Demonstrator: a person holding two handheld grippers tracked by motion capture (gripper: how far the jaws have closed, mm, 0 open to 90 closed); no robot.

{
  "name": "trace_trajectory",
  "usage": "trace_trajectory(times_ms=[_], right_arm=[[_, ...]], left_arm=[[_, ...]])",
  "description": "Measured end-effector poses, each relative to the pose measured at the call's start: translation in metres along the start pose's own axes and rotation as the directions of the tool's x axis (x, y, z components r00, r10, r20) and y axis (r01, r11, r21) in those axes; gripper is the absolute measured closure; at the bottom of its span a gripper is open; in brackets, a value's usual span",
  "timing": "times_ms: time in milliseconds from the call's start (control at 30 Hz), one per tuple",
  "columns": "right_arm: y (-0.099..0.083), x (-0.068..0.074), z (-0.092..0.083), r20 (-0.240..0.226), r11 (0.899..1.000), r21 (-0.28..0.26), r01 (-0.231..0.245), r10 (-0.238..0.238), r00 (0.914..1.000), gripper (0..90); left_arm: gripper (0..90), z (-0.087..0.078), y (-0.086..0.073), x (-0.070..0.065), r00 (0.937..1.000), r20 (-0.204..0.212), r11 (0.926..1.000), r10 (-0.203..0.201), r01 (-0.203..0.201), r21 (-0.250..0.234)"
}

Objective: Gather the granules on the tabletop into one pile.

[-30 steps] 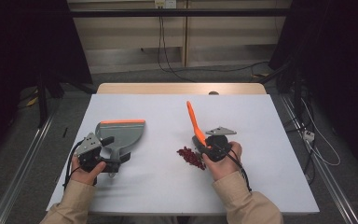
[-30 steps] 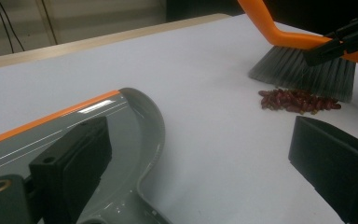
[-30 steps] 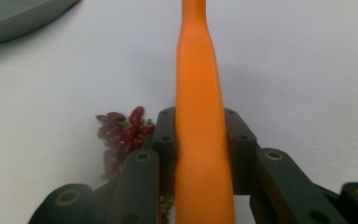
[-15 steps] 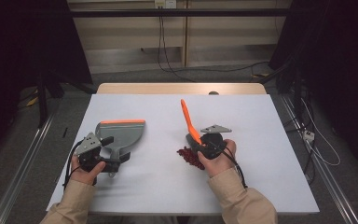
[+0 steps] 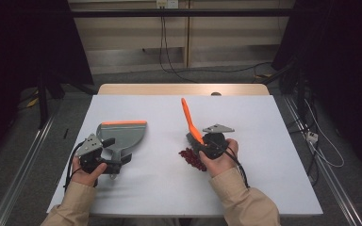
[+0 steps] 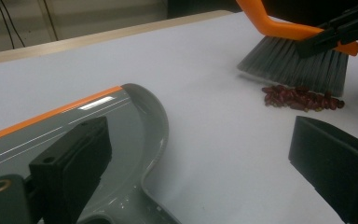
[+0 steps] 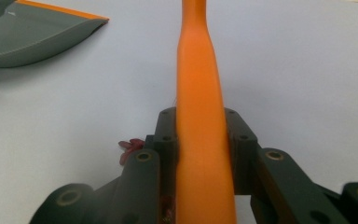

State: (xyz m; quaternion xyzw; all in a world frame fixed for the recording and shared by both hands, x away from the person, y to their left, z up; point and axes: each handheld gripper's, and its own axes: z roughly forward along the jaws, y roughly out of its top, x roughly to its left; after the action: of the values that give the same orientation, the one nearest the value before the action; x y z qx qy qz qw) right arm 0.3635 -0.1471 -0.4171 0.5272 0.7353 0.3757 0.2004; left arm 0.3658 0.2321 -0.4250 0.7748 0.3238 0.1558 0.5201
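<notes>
Beans could have scattered past the dustpan: the right gripper pinched the brush tight, the left gripper stood spread around the pan's handle.

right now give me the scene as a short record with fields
work: sweeping beans toward a dustpan
right tongs: shut on the brush handle
brush: orange handle, grey bristles at the beans
beans: dark red pile beside the bristles
left tongs: at the dustpan's handle, grip unclear
dustpan: grey, orange lip, apart from the beans
table: white top
</notes>
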Motion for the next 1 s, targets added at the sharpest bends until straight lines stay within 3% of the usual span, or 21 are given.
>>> trace_trajectory(times_ms=[233, 367, 567, 667, 867, 1000], right_arm=[[-0.003, -0.007, -0.011, 0.023, 1.0, -0.007, 0.022, -0.022, 0.9995, 71.4], [-0.008, -0.012, -0.01, 0.041, 1.0, -0.003, 0.01, -0.009, 0.9991, 71.4], [-0.011, -0.003, -0.003, -0.008, 1.0, -0.001, 0.001, -0.001, 1.0, 71.4], [-0.01, 0.003, 0.0, -0.005, 1.0, -0.009, 0.029, -0.029, 0.9996, 71.4], [-0.006, -0.006, -0.003, -0.039, 0.999, -0.038, 0.019, -0.021, 0.999, 71.3], [0.0, -0.012, -0.011, -0.093, 0.996, -0.072, 0.061, -0.067, 0.9934, 71.4]], left_arm=[[5.6, 0.0, 0.0, 0.0, 1.0, -0.001, 1.0, 0.002, -0.002, 0.003], [5.6, 0.0, 0.0, 0.0, 1.0, -0.003, 1.0, 0.005, -0.005, 0.0], [5.6, 0.0, 0.0, 0.0, 1.0, -0.002, 0.9999, 0.008, -0.008, 0.007], [5.6, 0.0, 0.0, 0.0, 1.0, -0.001, 1.0, 0.003, -0.003, -0.001], [5.6, 0.0, 0.0, 0.001, 1.0, -0.004, 1.0, 0.006, -0.006, 0.007], [5.6, 0.001, -0.001, 0.0, 1.0, 0.001, 1.0, 0.001, -0.001, 0.006]])
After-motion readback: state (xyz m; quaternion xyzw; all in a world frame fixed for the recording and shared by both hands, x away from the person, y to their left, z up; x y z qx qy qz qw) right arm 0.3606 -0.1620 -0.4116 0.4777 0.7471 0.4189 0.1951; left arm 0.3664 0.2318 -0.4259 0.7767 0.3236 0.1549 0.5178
